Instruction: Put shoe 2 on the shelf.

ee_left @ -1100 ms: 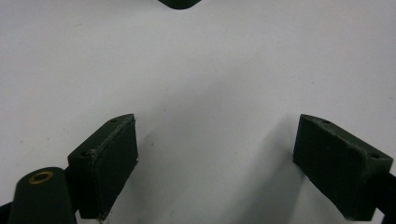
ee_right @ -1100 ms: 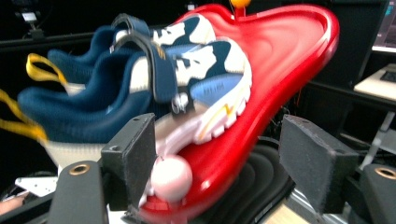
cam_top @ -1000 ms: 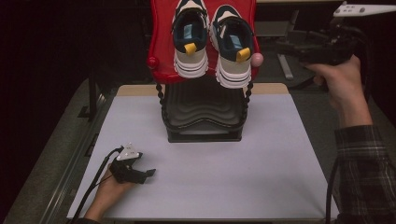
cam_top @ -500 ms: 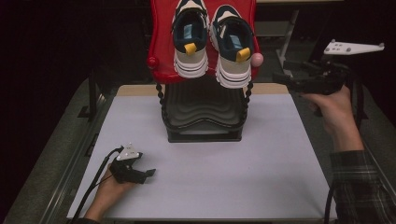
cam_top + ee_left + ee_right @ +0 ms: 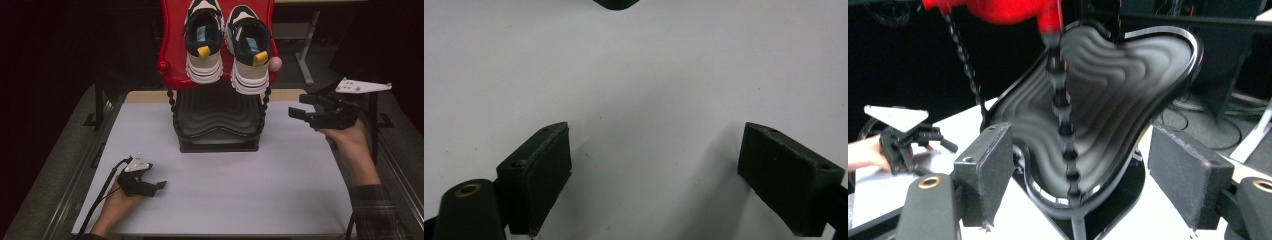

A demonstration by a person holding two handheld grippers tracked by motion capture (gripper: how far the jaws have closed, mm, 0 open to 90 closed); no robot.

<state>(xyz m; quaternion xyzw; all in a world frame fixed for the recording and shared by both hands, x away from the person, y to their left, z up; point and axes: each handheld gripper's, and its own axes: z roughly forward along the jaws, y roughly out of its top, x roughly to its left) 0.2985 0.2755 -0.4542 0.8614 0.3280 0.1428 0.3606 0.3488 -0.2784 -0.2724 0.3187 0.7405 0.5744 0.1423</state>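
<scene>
Red upper tray (image 5: 172, 45), black ribbed lower tray (image 5: 215, 112), white table (image 5: 250, 195)

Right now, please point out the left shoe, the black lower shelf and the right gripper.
left shoe (image 5: 204, 37): high view, on its dark opening.
black lower shelf (image 5: 217, 112): high view, on its ribbed surface.
right gripper (image 5: 299, 106): high view, between its open jaw tips.

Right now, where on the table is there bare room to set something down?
The table is bare from the left gripper across its near edge, and beside the rack's black lower tray below the right gripper. The red upper tray is crowded with both shoes.
</scene>
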